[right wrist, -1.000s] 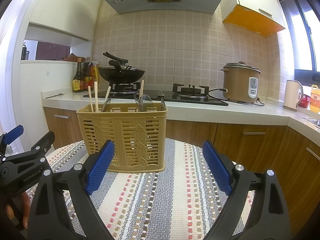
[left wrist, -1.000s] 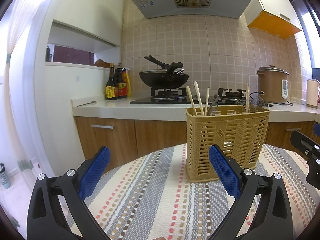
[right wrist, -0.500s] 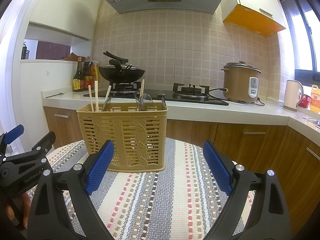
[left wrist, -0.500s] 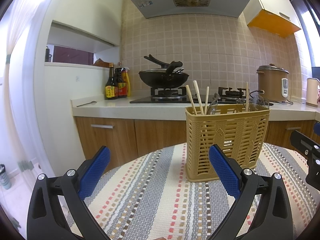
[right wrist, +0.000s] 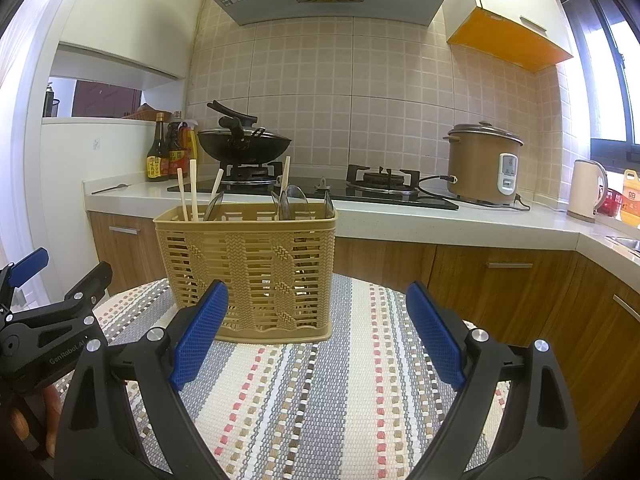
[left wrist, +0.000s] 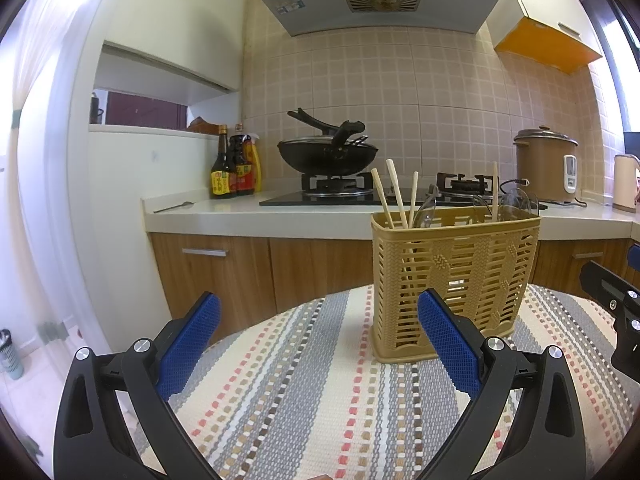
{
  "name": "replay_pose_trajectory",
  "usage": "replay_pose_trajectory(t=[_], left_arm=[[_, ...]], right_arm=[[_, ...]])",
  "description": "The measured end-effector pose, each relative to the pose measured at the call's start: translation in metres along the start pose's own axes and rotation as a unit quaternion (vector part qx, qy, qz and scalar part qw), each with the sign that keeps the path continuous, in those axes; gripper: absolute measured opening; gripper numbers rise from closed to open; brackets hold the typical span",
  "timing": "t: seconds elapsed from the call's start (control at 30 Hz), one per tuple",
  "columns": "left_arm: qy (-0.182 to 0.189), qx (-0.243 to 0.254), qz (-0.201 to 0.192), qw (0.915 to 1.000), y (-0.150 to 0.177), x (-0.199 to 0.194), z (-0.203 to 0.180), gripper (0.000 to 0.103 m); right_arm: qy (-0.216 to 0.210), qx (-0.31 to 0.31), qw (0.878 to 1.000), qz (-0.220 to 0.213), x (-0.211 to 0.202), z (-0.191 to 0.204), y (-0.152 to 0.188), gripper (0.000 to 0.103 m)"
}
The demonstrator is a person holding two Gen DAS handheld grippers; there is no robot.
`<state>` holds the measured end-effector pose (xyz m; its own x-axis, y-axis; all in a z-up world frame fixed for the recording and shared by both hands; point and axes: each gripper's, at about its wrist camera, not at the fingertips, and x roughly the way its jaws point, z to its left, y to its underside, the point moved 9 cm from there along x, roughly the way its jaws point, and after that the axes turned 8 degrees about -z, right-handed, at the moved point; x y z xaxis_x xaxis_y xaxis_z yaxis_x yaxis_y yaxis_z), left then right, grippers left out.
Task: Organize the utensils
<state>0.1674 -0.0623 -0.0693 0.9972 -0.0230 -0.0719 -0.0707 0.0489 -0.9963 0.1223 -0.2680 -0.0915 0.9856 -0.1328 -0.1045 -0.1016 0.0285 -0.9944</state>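
Observation:
A tan plastic utensil basket (left wrist: 452,280) stands on a round table with a striped cloth (left wrist: 304,384); it also shows in the right wrist view (right wrist: 248,272). Several wooden chopsticks (left wrist: 394,196) and clear spoons (left wrist: 516,200) stand upright in it. My left gripper (left wrist: 320,344) is open and empty, just left of and in front of the basket. My right gripper (right wrist: 316,340) is open and empty, in front of the basket's right part. The left gripper also shows at the left edge of the right wrist view (right wrist: 44,320).
Behind the table runs a kitchen counter (left wrist: 260,216) with a wok (left wrist: 328,156) on the stove, sauce bottles (left wrist: 234,168), a rice cooker (right wrist: 482,164) and a kettle (right wrist: 586,190). Wooden cabinets (right wrist: 500,280) stand below.

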Motion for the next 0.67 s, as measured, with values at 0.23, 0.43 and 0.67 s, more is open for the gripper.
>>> replay_pose_trajectory(t=[0.23, 0.43, 0.67], left_arm=[[-0.022, 0.007, -0.017, 0.9996, -0.004, -0.003, 0.005, 0.096], [-0.004, -0.024, 0.01, 0.9997, 0.0, 0.004, 0.011, 0.096], [0.0, -0.02, 0.004, 0.9998, 0.0, 0.002, 0.009, 0.096]], right_arm=[[0.0, 0.0, 1.0, 0.0, 0.001, 0.0, -0.001, 0.086], [0.001, 0.0, 1.0, 0.0, 0.001, 0.0, -0.001, 0.086], [0.002, 0.005, 1.0, 0.003, 0.001, -0.001, 0.0, 0.086]])
